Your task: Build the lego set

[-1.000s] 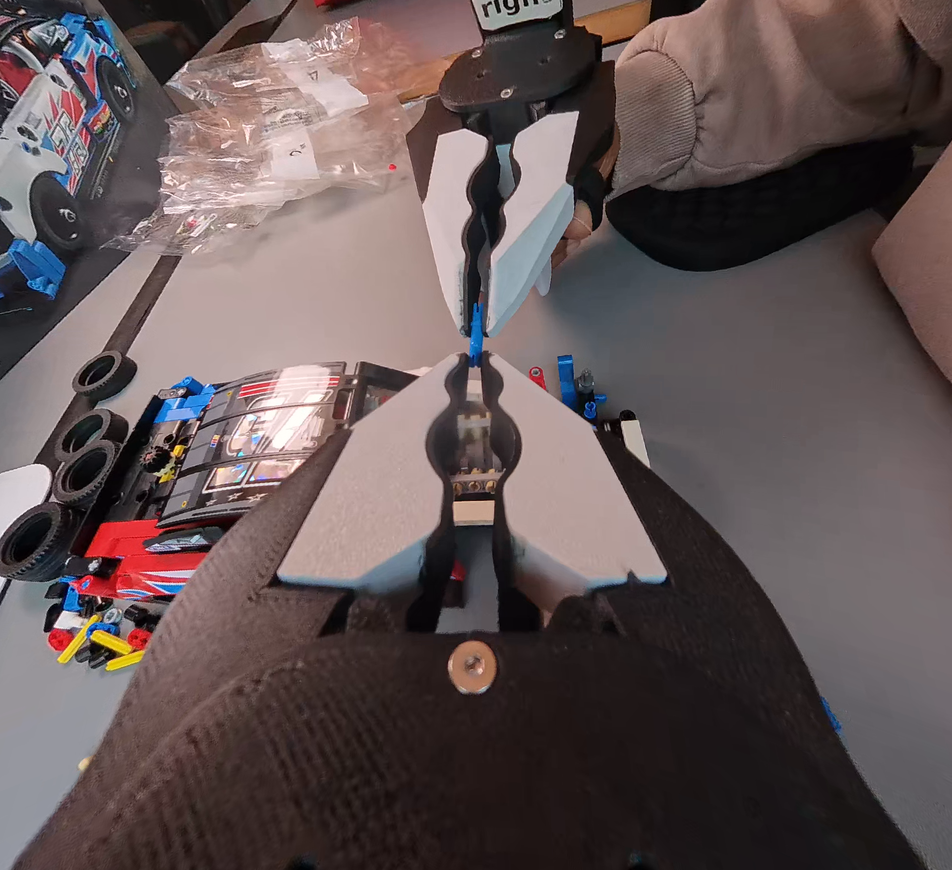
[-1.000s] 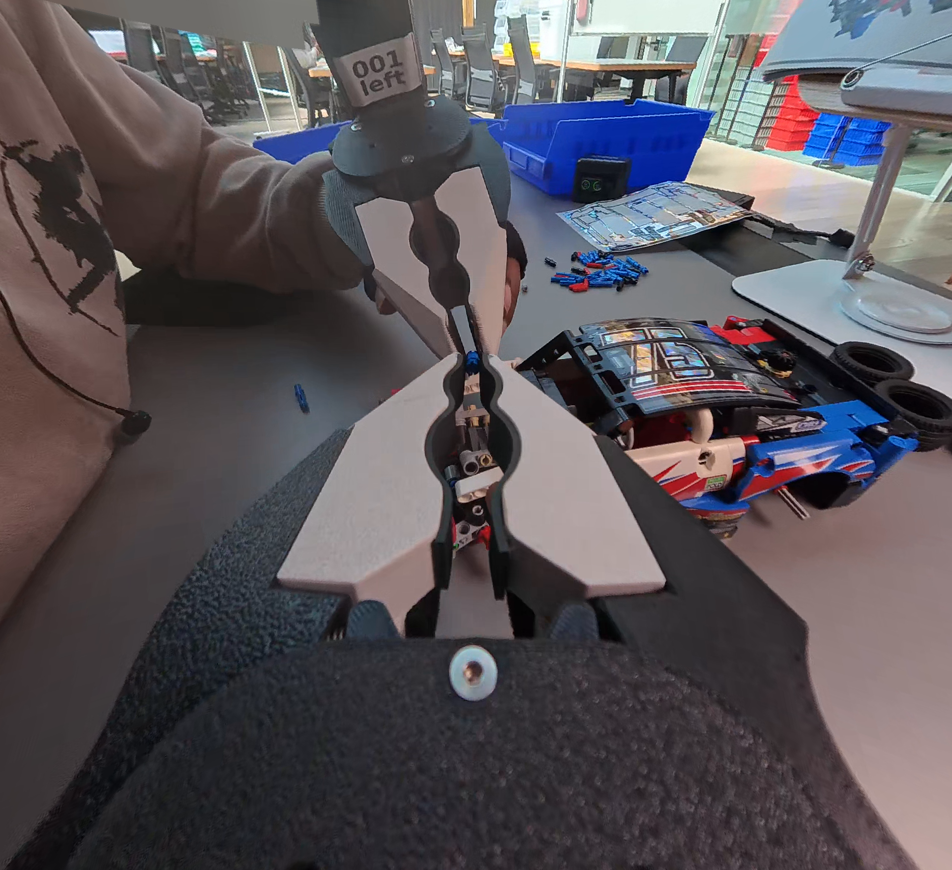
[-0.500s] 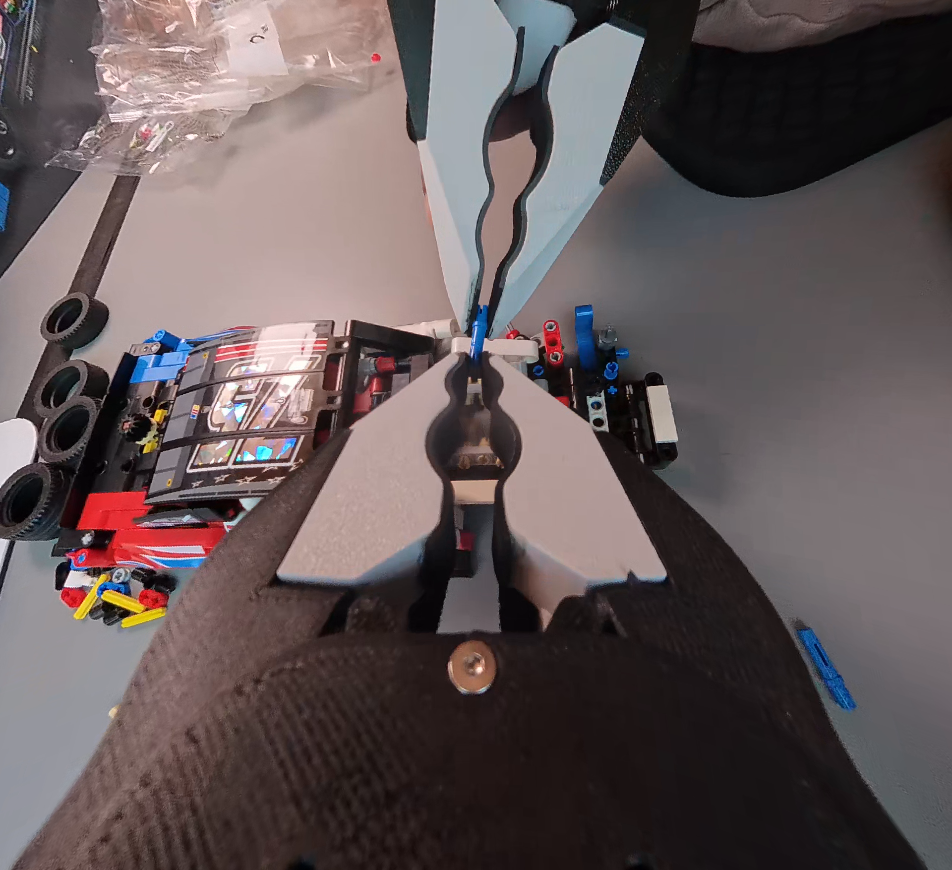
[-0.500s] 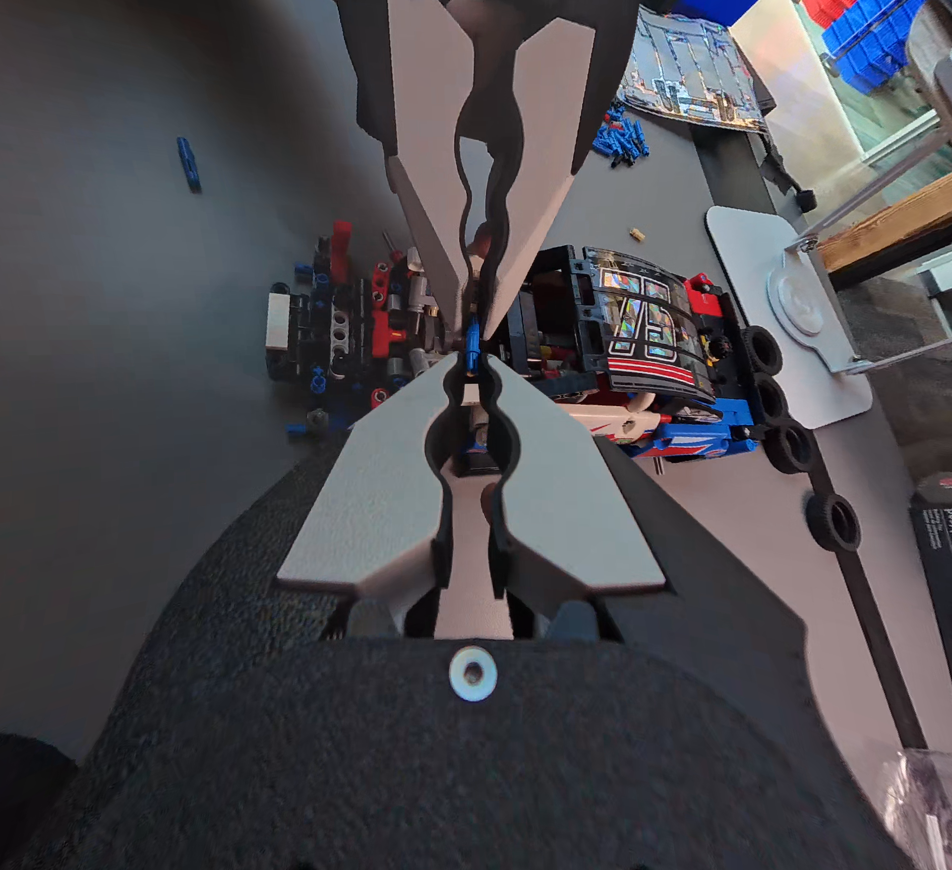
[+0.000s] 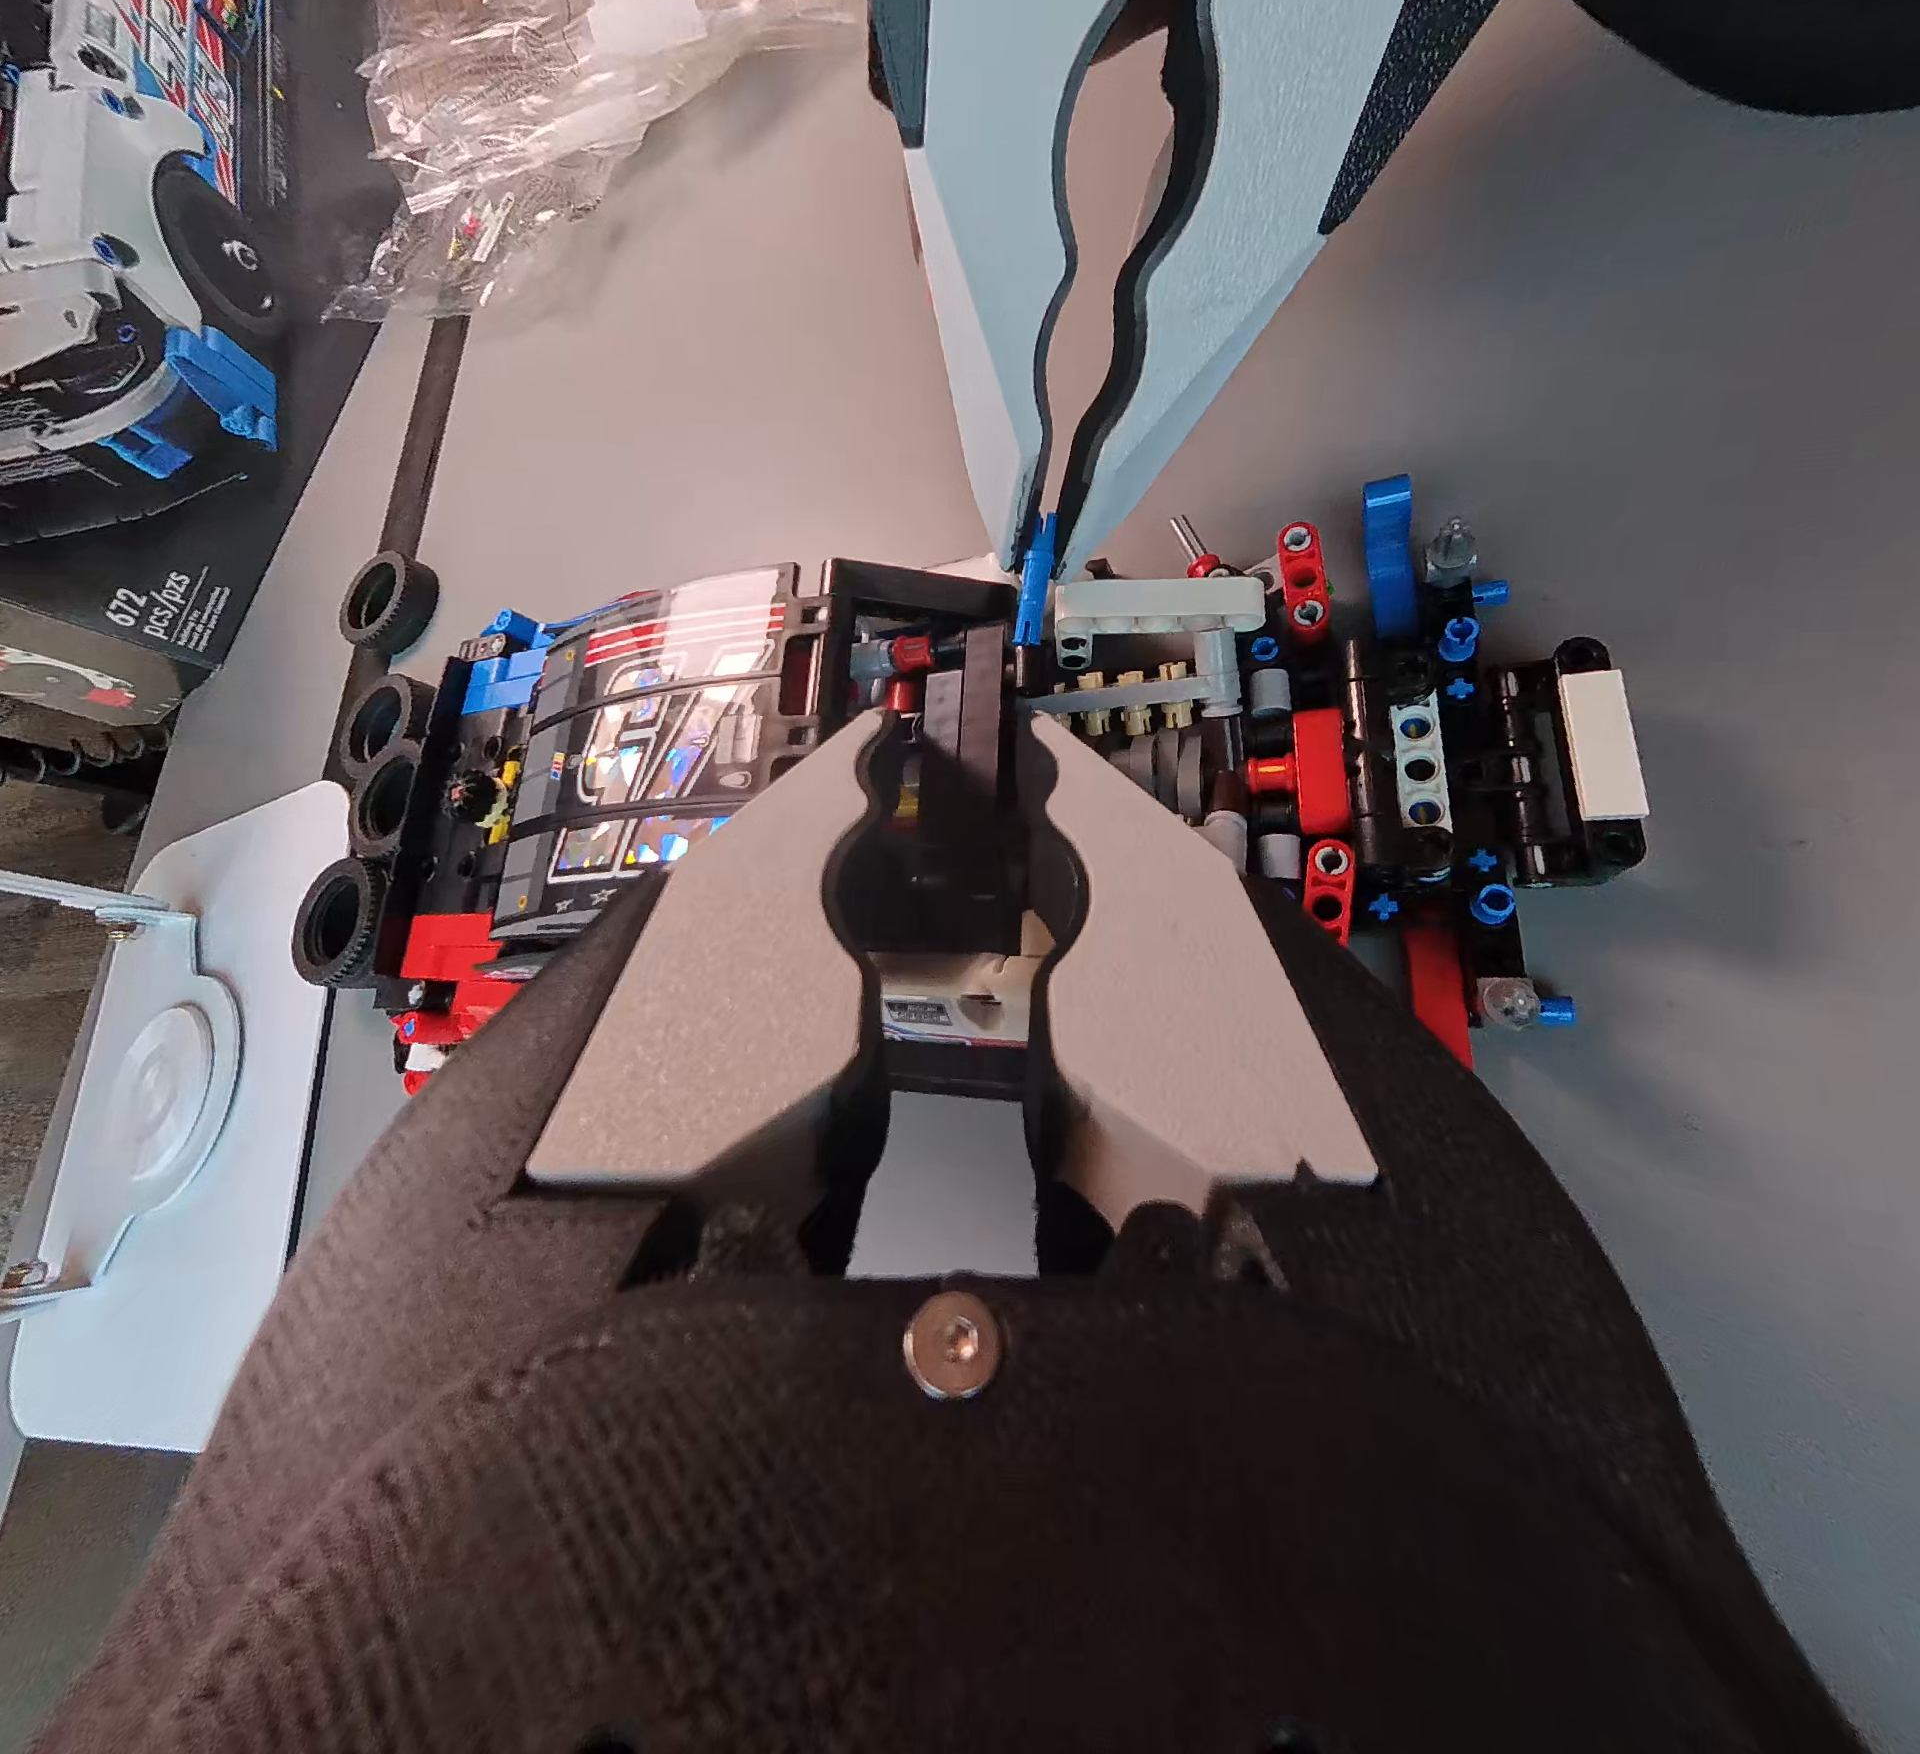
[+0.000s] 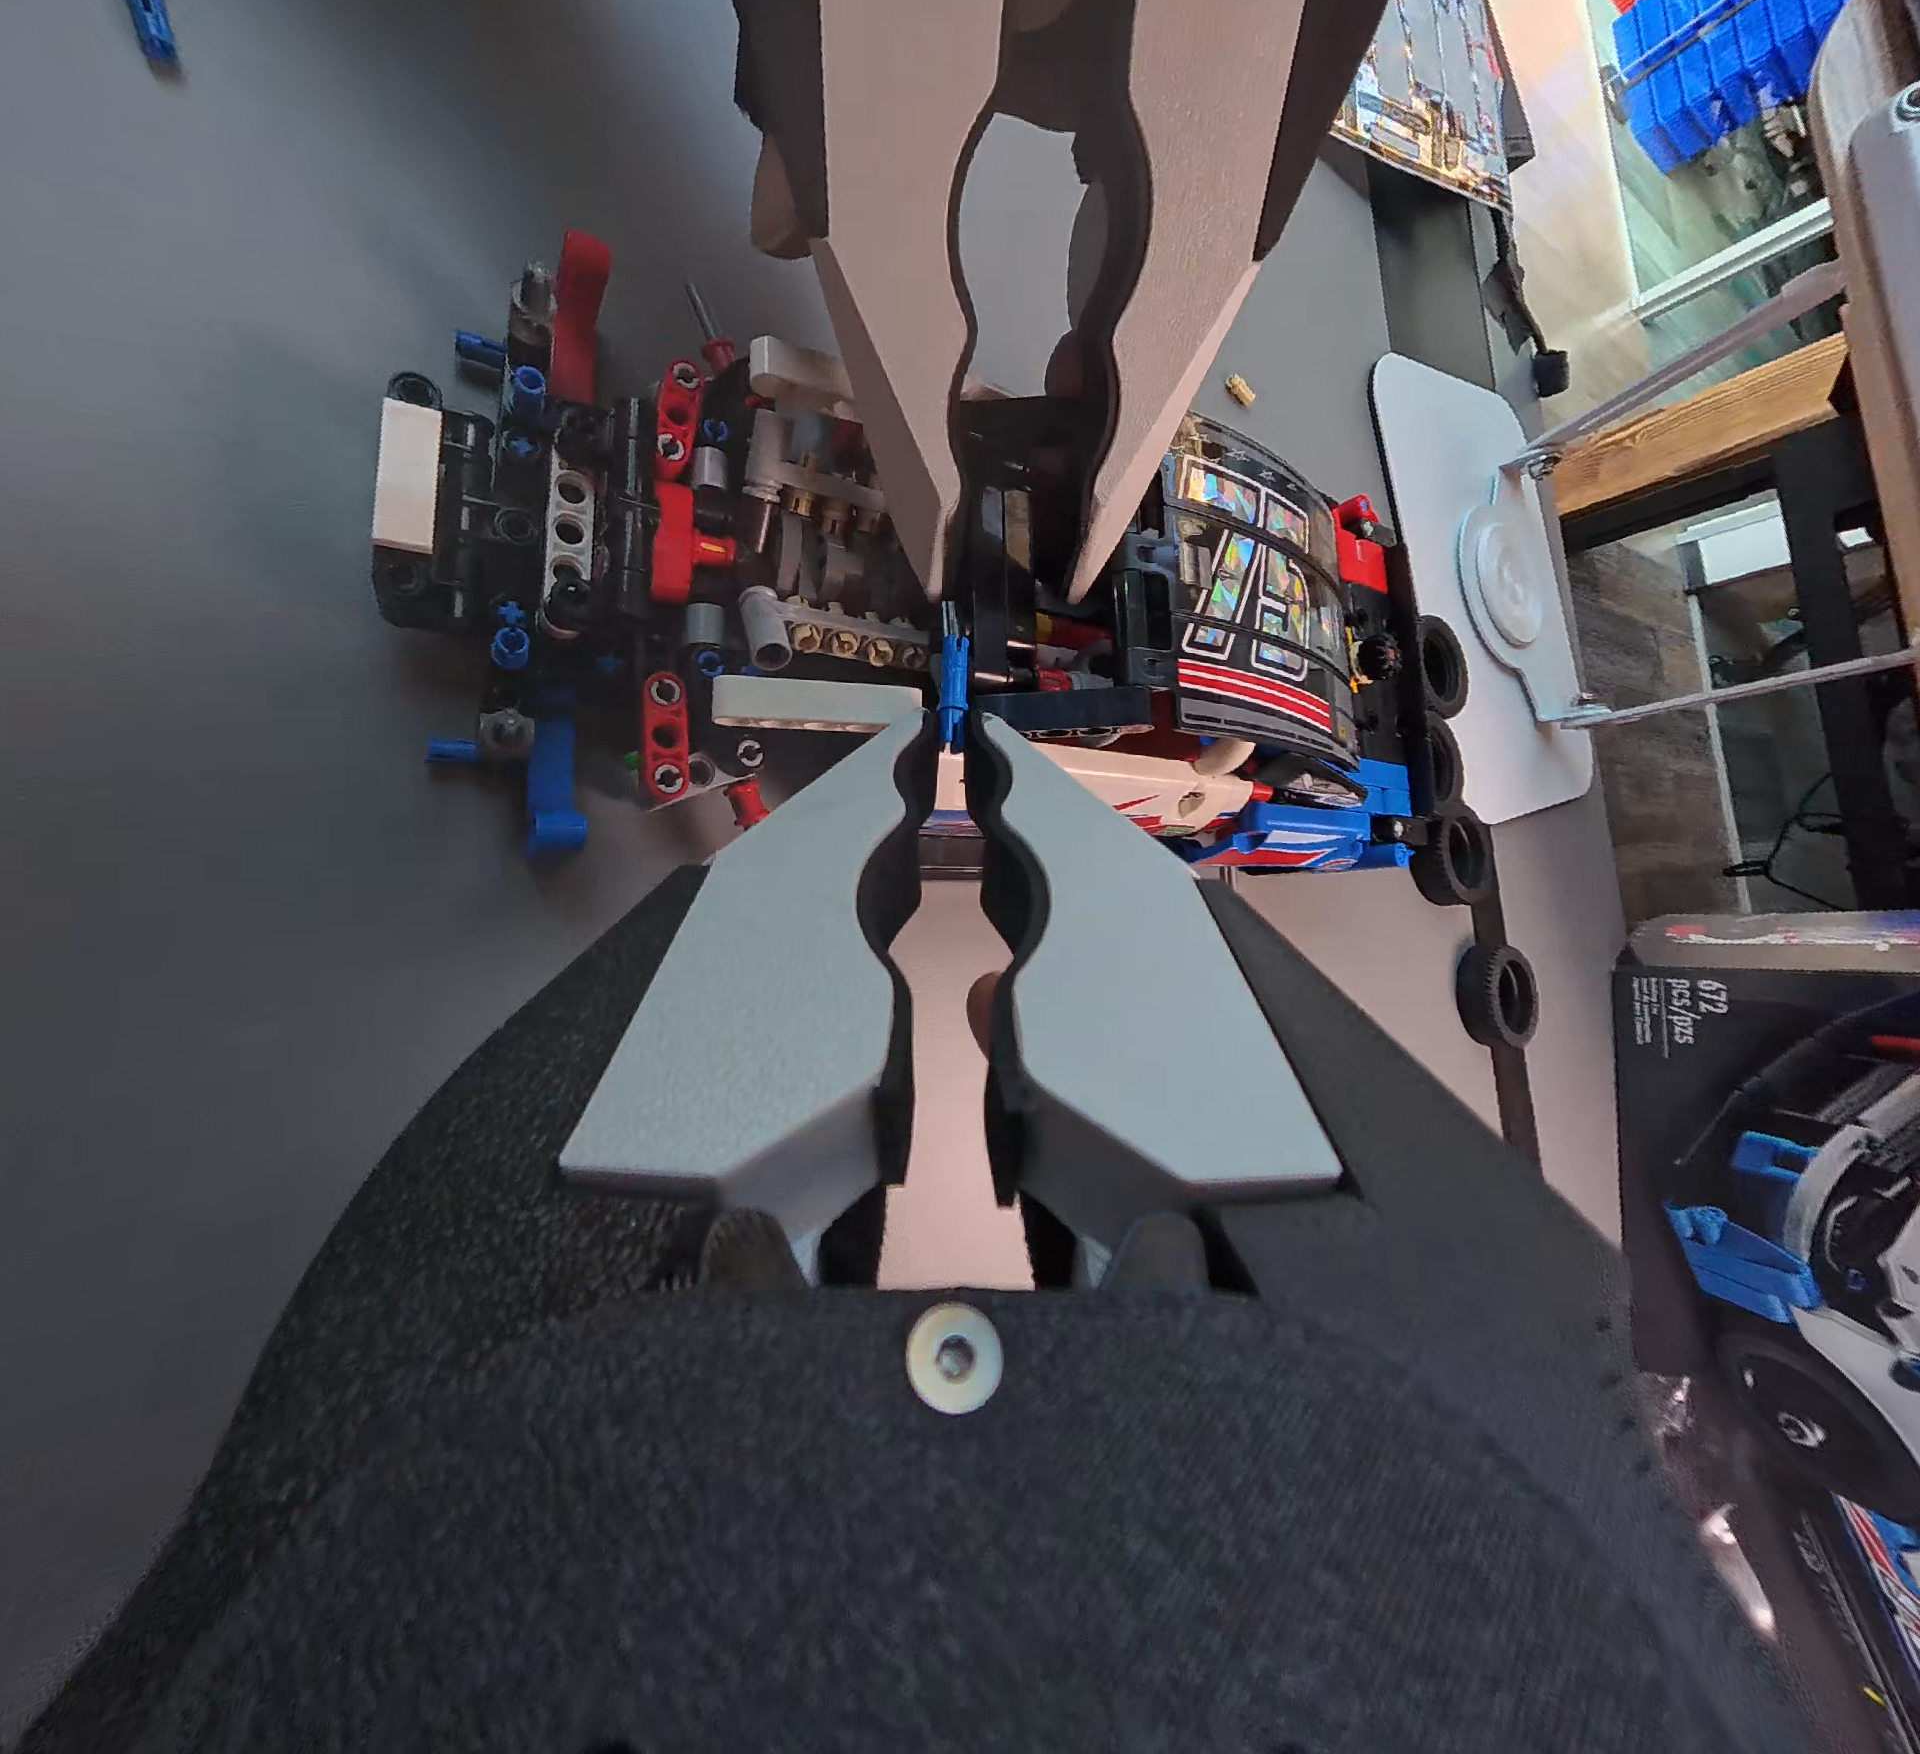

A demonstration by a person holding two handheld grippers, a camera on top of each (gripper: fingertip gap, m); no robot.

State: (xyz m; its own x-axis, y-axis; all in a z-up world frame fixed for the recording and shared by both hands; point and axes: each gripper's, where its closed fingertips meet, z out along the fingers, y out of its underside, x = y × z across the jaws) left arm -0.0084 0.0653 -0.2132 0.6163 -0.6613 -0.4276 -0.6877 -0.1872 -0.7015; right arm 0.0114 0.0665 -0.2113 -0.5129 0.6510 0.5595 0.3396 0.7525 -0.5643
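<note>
The left gripper (image 5: 951, 728) straddled a black upright piece (image 5: 961, 769) at mid-chassis of the Lego race car (image 5: 665, 748) on the grey table (image 5: 675, 416), its jaws apart around it; whether they pressed it cannot be told. Beyond it, the right gripper (image 6: 948, 733) pinched a blue pin (image 5: 1036, 577) at the car's far edge. Farther off lay four loose tyres (image 5: 364, 769) and clear bags (image 5: 561, 21).

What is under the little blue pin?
The blue pin, pinched by the right gripper, points down into the lego car beside a white beam. The exact hole beneath is hidden.
</note>
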